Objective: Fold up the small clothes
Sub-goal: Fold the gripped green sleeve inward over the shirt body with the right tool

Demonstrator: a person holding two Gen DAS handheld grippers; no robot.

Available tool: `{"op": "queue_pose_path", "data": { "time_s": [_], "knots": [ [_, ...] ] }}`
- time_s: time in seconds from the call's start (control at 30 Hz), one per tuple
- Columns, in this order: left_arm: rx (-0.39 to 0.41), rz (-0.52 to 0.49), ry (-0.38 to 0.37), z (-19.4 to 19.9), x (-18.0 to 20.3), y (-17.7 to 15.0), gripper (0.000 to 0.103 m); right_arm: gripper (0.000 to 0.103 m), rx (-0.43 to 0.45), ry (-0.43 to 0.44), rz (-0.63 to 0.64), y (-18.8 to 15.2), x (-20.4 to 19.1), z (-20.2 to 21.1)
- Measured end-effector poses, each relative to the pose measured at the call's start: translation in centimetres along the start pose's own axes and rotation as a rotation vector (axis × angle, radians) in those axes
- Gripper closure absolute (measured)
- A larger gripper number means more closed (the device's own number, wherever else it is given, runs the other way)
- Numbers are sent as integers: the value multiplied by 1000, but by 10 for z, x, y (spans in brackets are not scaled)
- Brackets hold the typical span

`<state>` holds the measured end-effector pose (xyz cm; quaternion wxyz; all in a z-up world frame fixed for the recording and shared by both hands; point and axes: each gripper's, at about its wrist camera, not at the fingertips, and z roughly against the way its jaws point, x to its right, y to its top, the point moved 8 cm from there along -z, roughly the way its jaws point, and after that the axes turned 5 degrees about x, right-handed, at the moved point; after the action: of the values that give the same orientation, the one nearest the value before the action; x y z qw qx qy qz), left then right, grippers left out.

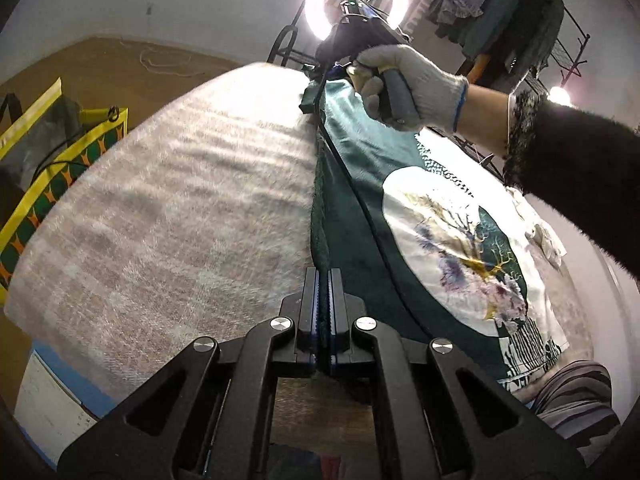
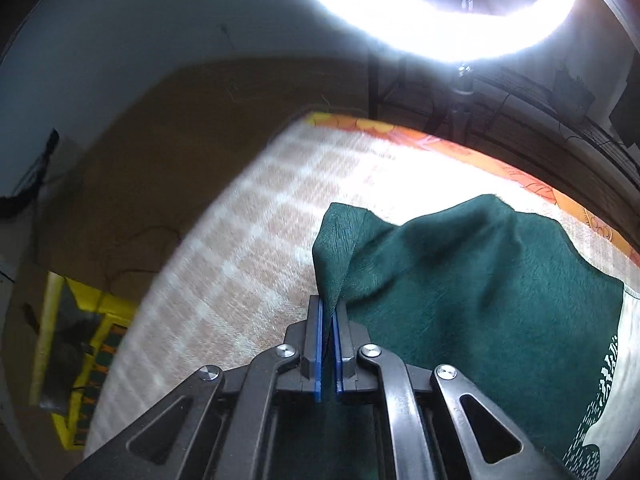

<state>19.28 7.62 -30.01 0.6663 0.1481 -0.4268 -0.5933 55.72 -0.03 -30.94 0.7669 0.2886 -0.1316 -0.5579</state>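
A dark green garment [image 1: 352,184] with a white round tree print [image 1: 452,248] lies on a checked beige blanket [image 1: 180,200]. My left gripper [image 1: 323,276] is shut on the garment's near left edge. In the left wrist view a gloved hand [image 1: 404,84] holds my right gripper [image 1: 320,92] at the garment's far left corner. In the right wrist view my right gripper [image 2: 328,306] is shut on a raised fold of the green garment [image 2: 460,280], which drapes to the right over the blanket [image 2: 248,248].
A ring light [image 1: 356,0] stands beyond the far end. A clothes rack with hanging clothes [image 1: 512,16] is at the back right. A yellow and green bag [image 1: 52,168] sits on the brown floor to the left. A black cable [image 1: 360,200] runs across the garment.
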Motion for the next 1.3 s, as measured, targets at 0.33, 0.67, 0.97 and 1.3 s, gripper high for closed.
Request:
{"op": "queue_pose_path", "data": {
  "time_s": [0.33,0.67,0.97,1.3],
  "knots": [
    [9,-103,-54,8,53,8,102,102,140,105,-124,12,56,59],
    [-113,-236,-223,-7,137,-1,102,102,204,74,-223,-6,143,100],
    [-247,-291,-291,-34,175,-22,102,102,151,18,-415,-50,238,86],
    [-344,-351,-365,-48,209,-44,102,60,128,-105,-371,-68,272,94]
  ]
}}
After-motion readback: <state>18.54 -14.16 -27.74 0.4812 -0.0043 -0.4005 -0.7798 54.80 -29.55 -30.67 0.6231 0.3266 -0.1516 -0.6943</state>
